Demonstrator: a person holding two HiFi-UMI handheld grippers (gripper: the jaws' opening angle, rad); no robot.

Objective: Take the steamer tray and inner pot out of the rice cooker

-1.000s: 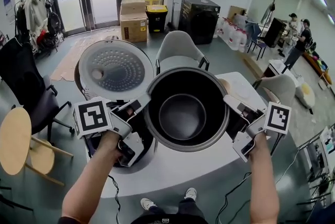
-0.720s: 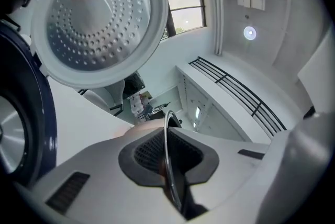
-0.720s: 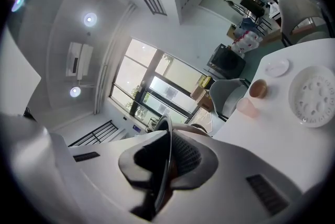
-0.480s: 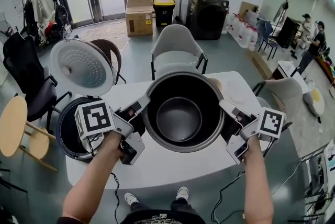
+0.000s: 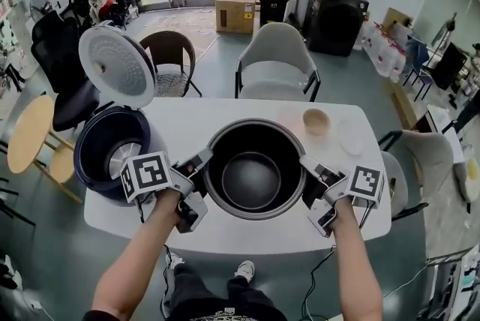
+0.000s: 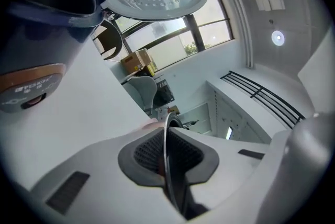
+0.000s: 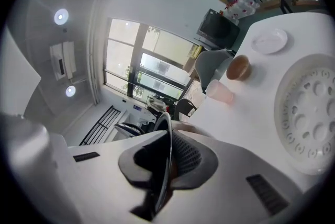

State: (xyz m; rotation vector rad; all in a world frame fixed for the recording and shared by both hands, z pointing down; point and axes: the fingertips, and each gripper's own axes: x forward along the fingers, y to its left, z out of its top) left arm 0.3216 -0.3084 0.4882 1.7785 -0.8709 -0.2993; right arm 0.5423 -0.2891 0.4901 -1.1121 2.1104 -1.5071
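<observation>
The dark metal inner pot [image 5: 253, 171] hangs low over the white table [image 5: 352, 184], right of the rice cooker. My left gripper [image 5: 201, 162] is shut on the pot's left rim, and my right gripper [image 5: 306, 166] is shut on its right rim. In each gripper view the thin rim [image 6: 166, 131] [image 7: 168, 131] runs between the dark pads. The dark blue rice cooker [image 5: 112, 151] stands open at the table's left end with its lid [image 5: 116, 64] up. The white perforated steamer tray [image 7: 309, 113] lies on the table in the right gripper view; I cannot make it out in the head view.
Behind the pot stand a brown cup [image 5: 316, 121], a pale pink cup [image 7: 222, 93] and a small white plate [image 5: 350, 138]. Grey chairs [image 5: 276, 57] stand at the far side and right end of the table. A round wooden side table [image 5: 30, 136] is at the left.
Both grippers have carried the pot down and to the right, from above the open cooker to low over the middle of the table. Both grips have held.
</observation>
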